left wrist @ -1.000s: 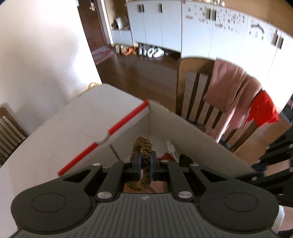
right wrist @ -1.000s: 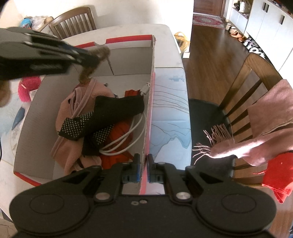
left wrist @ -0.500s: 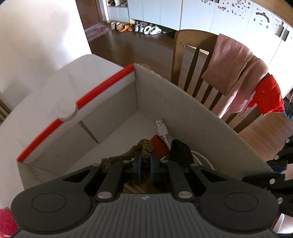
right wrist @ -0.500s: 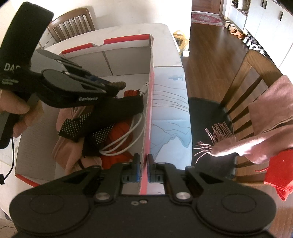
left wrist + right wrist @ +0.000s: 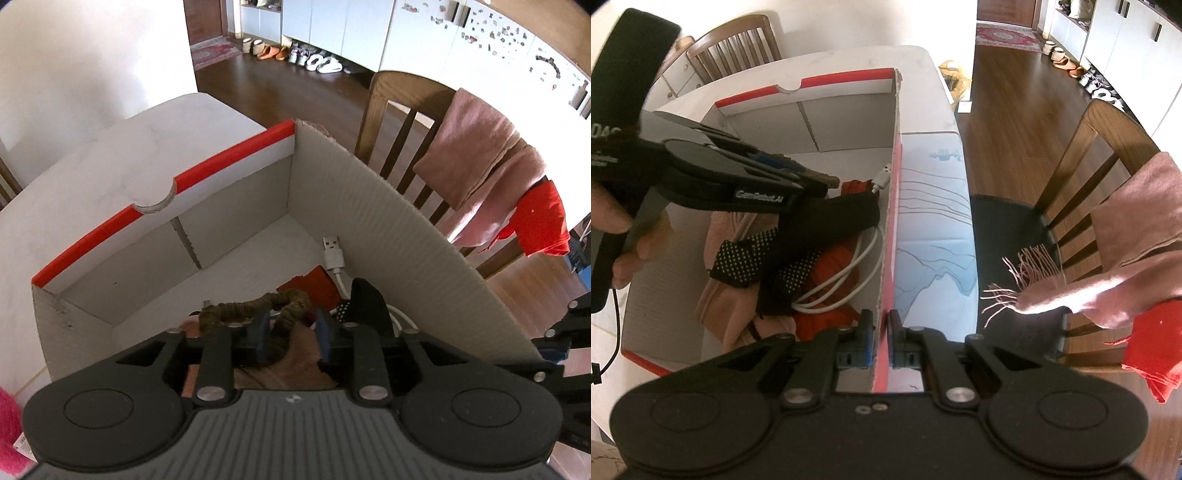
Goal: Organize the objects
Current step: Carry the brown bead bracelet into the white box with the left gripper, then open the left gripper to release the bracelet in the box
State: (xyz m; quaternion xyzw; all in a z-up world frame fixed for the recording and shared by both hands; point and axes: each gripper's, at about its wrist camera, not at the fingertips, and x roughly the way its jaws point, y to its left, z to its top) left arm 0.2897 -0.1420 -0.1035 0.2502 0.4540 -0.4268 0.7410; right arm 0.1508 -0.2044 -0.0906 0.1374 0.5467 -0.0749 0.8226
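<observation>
My left claw (image 5: pixel 290 330) hangs inside the cardboard box (image 5: pixel 388 206), pointing steeply down, and its jaws are opening; the brown braided hair tie (image 5: pixel 258 308) is between them, one strand running down along the left pad (image 5: pixel 260 332) while the right pad stands clear of it. The tie lies as a flattened loop with its long axis running across the left wrist view, from just left of the claw to just above its middle, resting on the pink cloth (image 5: pixel 299 360) in the box. Just beyond it lie a red cloth (image 5: pixel 317 282), a black dotted sock (image 5: pixel 364 302) and a white USB cable (image 5: pixel 334 254) whose plug points toward the far corner of the box. My right claw (image 5: pixel 881 339) is clamped shut on the near end of the box's right wall (image 5: pixel 892 206), its pads pressed to either side of the red-edged cardboard. From there I see my left hand (image 5: pixel 620 240) holding the left claw over the box's contents. The box sits on a white table (image 5: pixel 849 59). A wooden chair (image 5: pixel 1097 170) draped with a pink scarf (image 5: pixel 1126 251) stands to the right.
</observation>
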